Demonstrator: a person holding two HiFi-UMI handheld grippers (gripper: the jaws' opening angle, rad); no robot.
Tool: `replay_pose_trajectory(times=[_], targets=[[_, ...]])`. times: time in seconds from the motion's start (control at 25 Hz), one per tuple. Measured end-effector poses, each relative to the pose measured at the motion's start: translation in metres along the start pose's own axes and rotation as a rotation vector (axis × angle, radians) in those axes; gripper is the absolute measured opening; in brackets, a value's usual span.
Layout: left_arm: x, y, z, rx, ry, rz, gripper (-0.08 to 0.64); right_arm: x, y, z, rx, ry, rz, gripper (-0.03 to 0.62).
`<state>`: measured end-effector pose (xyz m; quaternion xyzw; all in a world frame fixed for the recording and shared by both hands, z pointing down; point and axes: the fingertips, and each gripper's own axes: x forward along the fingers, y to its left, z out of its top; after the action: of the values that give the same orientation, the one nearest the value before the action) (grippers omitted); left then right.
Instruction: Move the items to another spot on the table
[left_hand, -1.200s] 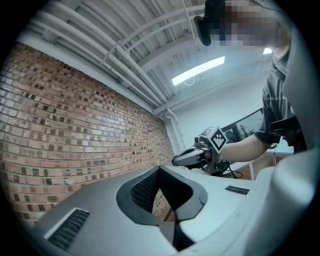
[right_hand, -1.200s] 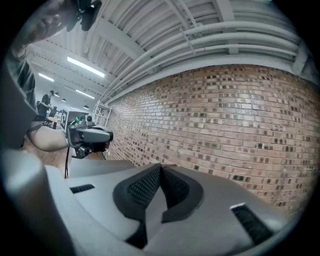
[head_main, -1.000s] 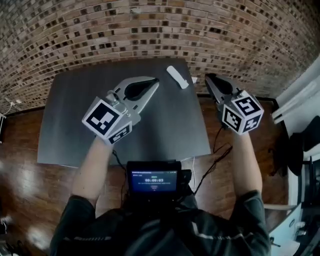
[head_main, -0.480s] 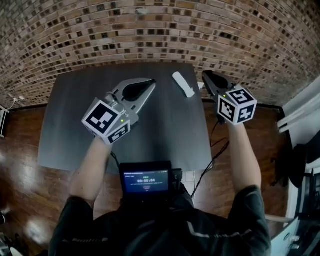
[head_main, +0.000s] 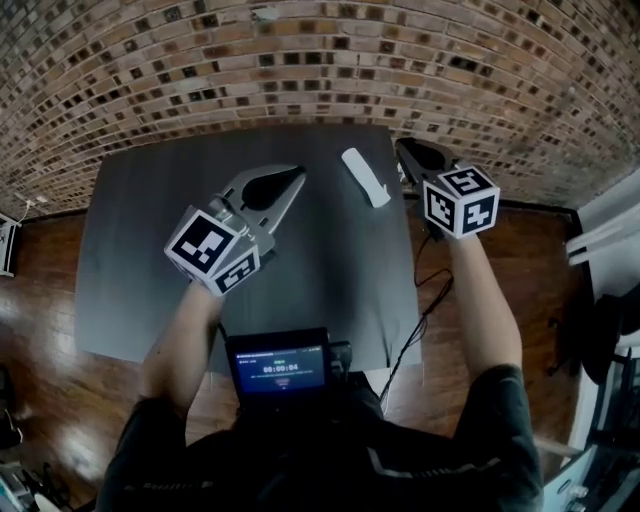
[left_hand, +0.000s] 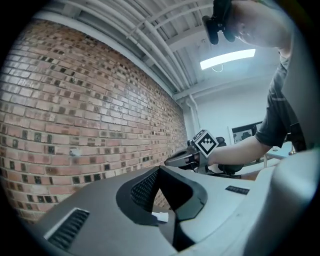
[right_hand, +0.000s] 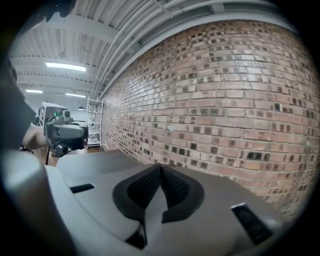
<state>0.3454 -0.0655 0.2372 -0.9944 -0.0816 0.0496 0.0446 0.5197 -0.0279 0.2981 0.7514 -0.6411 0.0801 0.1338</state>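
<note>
White bar (head_main: 365, 177) flat on the table (head_main: 150, 250), in its far right part, close to the far edge. Long axis slanted, far end leftward, near end rightward. Untouched, with nothing on it or against it.

Left gripper (head_main: 298, 177) to the bar's left, near but apart from it, over the middle of the table and pointing toward the far edge and a little to the right. Fingers together at the tips, a drop-shaped gap behind them, nothing clamped. Marker cube at its back, above the forearm.

Right gripper (head_main: 404, 150) just right of the bar's far end, apart from it, at the table's far right corner and tipped slightly down. Pads pressed flat against each other, nothing between.

In the left gripper view, the right gripper and its cube ahead and to the right, a bare forearm behind. In the right gripper view, the left gripper off at the left edge.

Beyond the table, a brick wall (head_main: 320, 70). Around and below, a wooden floor (head_main: 40, 290). At the person's chest, a small lit screen (head_main: 280, 365). Beside it, a black cable (head_main: 425, 310) running down past the table's near right corner.
</note>
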Motion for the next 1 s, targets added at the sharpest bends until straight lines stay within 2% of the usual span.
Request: replay_pose_trajectory(times=[0.12, 0.16, 0.2, 0.32, 0.44, 0.68, 0.76, 1.0], targets=[[0.024, 0.009, -0.014, -0.028, 0.014, -0.003, 0.003, 0.024, -0.018, -0.020, 0.021, 0.035, 0.014, 0.012], [0.031, 0.012, -0.019, -0.028, 0.023, -0.006, 0.003, 0.032, -0.023, -0.027, 0.027, 0.049, 0.021, 0.056], [0.039, 0.016, -0.025, -0.028, 0.033, -0.009, 0.003, 0.040, -0.027, -0.033, 0.035, 0.058, 0.030, 0.064], [0.057, 0.025, -0.044, -0.028, 0.070, -0.032, 0.003, 0.067, -0.038, -0.050, 0.067, 0.075, 0.066, 0.064], [0.074, 0.031, -0.067, -0.030, 0.113, -0.052, 0.003, 0.090, -0.053, -0.075, 0.084, 0.115, 0.068, 0.064], [0.094, 0.060, -0.113, -0.086, 0.167, -0.010, 0.003, 0.140, -0.073, -0.117, 0.124, 0.168, 0.069, 0.067], [0.100, 0.067, -0.132, -0.101, 0.191, -0.001, 0.003, 0.154, -0.077, -0.137, 0.136, 0.206, 0.081, 0.176], [0.111, 0.088, -0.175, -0.130, 0.236, 0.009, 0.003, 0.188, -0.086, -0.194, 0.167, 0.311, 0.084, 0.178]])
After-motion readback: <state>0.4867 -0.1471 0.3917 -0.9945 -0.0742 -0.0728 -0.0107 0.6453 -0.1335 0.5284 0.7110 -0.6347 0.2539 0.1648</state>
